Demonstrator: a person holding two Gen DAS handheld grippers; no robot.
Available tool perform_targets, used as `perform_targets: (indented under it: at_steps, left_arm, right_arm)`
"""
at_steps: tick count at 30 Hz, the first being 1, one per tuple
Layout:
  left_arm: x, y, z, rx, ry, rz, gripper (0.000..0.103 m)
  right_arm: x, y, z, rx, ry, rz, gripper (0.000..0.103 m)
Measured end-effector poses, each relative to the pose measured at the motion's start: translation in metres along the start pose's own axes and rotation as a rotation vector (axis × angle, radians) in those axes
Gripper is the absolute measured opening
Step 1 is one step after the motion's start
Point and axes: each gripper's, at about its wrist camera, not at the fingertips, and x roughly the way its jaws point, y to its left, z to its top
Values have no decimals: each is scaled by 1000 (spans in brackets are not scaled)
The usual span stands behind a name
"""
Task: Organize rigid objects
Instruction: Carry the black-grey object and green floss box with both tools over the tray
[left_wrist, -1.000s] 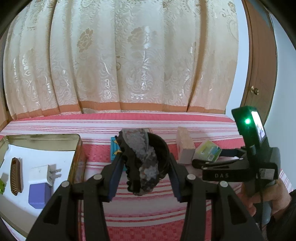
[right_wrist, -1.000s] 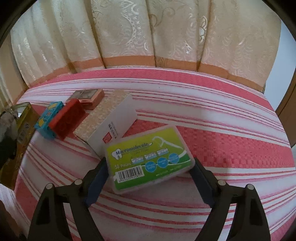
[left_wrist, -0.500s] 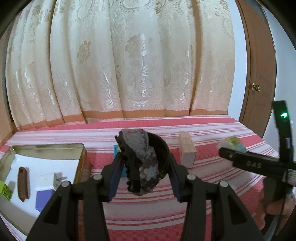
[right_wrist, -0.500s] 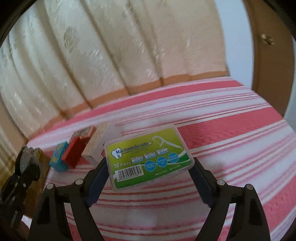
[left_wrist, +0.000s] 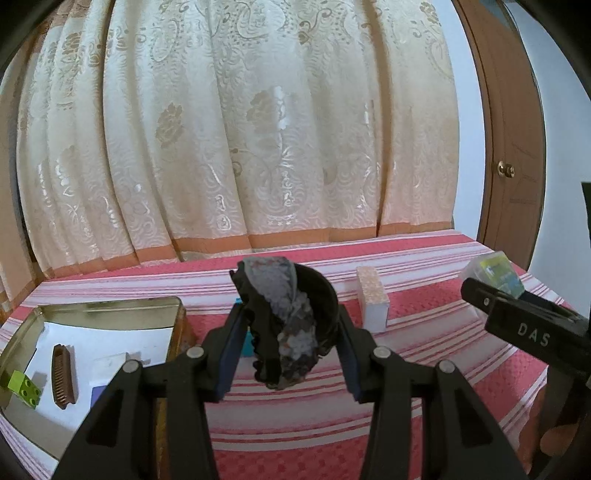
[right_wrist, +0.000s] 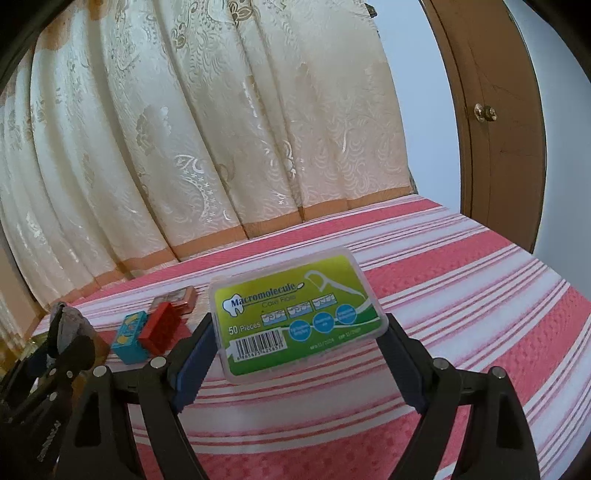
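L gripper: jaws clamped on dark hair claw clip, held mid-frame, clear of the bedspread.
R gripper: jaws set wide, pads pressed on both short ends of floss-pick box; box lifted, label up, centre of R wrist view.
Floss-pick box, L view: seen at right edge, blurred, in the other tool's fingers.
Tin: open, gold-rimmed, lower left of L wrist view; white liner inside.
Tin contents: brown comb, green brick; a white item & a purple item partly hidden behind L finger.
White carton: stood on bedspread, right of centre in L view.
Loose items, R view left-centre: teal box touching red brick; copper-coloured case just behind them.
Surface: pink & white striped bedspread.
Backdrop: cream curtain upper frame; wooden door at right.
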Motion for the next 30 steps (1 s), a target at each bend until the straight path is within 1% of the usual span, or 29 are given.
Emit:
perform_targets:
  at_steps: [3, 7, 10, 17, 21, 30]
  left_arm:
    - [-3, 2, -1, -2, 0, -1, 46]
    - [-6, 6, -2, -3, 1, -6, 46]
    - [-9, 10, -3, -10, -2, -5, 46]
    - [-21, 19, -4, -23, -20, -22, 46]
    - [-35, 36, -3, -52, -58, -43, 46]
    - [-46, 84, -5, -97, -82, 16, 46]
  right_arm:
    - [-4, 1, -3, 15, -5, 5, 86]
    - [-4, 2, -7, 37, 17, 18, 86]
    - [-11, 5, -9, 37, -13, -3, 86]
    - [-19, 15, -15, 40, -27, 4, 86]
    - [-23, 25, -17, 24, -39, 8, 86]
    - [-24, 53, -24, 11, -33, 40, 86]
